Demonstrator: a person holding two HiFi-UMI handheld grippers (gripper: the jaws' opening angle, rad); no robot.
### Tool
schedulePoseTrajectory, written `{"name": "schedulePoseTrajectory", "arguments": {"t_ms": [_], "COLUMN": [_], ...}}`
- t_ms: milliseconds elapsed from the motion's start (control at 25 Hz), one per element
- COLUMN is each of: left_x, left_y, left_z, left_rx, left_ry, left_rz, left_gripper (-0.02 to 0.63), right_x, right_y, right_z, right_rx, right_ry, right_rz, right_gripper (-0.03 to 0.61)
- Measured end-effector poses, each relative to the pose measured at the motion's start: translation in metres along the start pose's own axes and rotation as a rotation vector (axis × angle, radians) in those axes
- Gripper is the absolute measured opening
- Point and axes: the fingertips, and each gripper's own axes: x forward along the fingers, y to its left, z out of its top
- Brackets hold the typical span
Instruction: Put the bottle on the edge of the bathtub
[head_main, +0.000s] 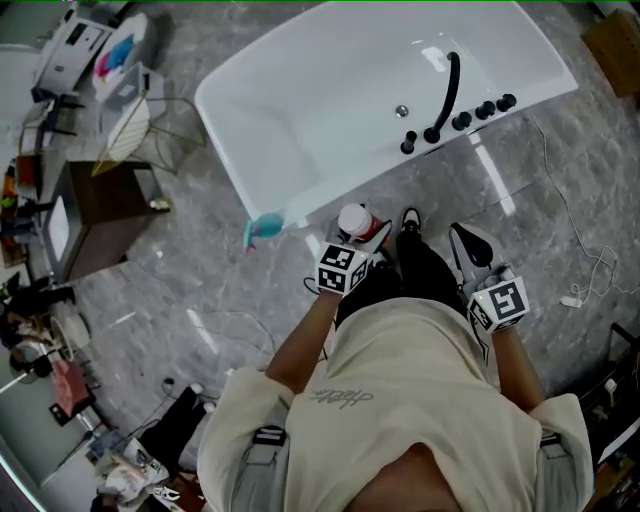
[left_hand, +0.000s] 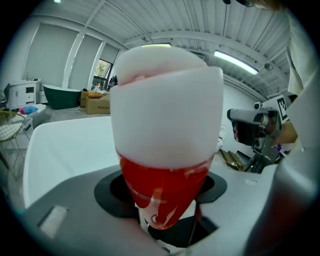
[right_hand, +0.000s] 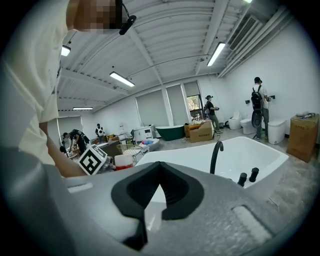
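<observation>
A red bottle (head_main: 357, 222) with a wide white cap is held upright by my left gripper (head_main: 365, 240), just off the near rim of the white bathtub (head_main: 290, 205). In the left gripper view the bottle (left_hand: 167, 125) fills the middle, and the left gripper (left_hand: 165, 197) is shut on its red body, with the bathtub (left_hand: 60, 145) behind it. My right gripper (head_main: 466, 240) hangs to the right over the floor, holding nothing. In its own view the right gripper (right_hand: 156, 192) is shut, and the bottle (right_hand: 122, 161) shows far left beside the tub (right_hand: 250, 155).
A black faucet (head_main: 447, 92) and several black knobs (head_main: 470, 115) sit on the tub's right rim. A teal object (head_main: 265, 228) lies at the tub's near corner. A brown side table (head_main: 100, 215) and a wire basket (head_main: 135, 130) stand to the left. Cables (head_main: 580, 250) trail over the grey floor.
</observation>
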Motion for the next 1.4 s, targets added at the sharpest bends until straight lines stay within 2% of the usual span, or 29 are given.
{"name": "schedulePoseTrajectory", "arguments": {"t_ms": [160,400,520,600,800,1000,1400], "left_x": [0.045,0.105,0.130,0.140,0.156,0.168,0.181], "left_y": [0.027,0.056,0.071,0.081,0.100,0.124,0.136], "left_z": [0.003,0.012,0.011,0.006,-0.008,-0.016,-0.005], "left_rx": [0.021,0.094,0.089,0.079,0.114,0.123,0.133], "left_ry": [0.042,0.078,0.099,0.116,0.182,0.194,0.137], "left_rz": [0.048,0.102,0.130,0.141,0.181,0.237,0.270], "left_gripper": [0.302,0.302,0.302,0.302,0.304,0.305,0.305], "right_x": [0.020,0.033,0.035,0.036,0.036,0.034,0.040], "right_y": [-0.036,-0.092,-0.110,-0.117,-0.125,-0.130,-0.143], "right_z": [-0.001,-0.014,-0.025,-0.030,-0.039,-0.057,-0.066], "right_rx": [0.073,0.128,0.164,0.208,0.258,0.287,0.275], "right_ry": [0.010,0.042,0.073,0.083,0.123,0.171,0.213], "right_rz": [0.027,0.040,0.037,0.027,0.029,0.029,0.016], "right_gripper": [0.002,0.002,0.002,0.002,0.002,0.002,0.002]}}
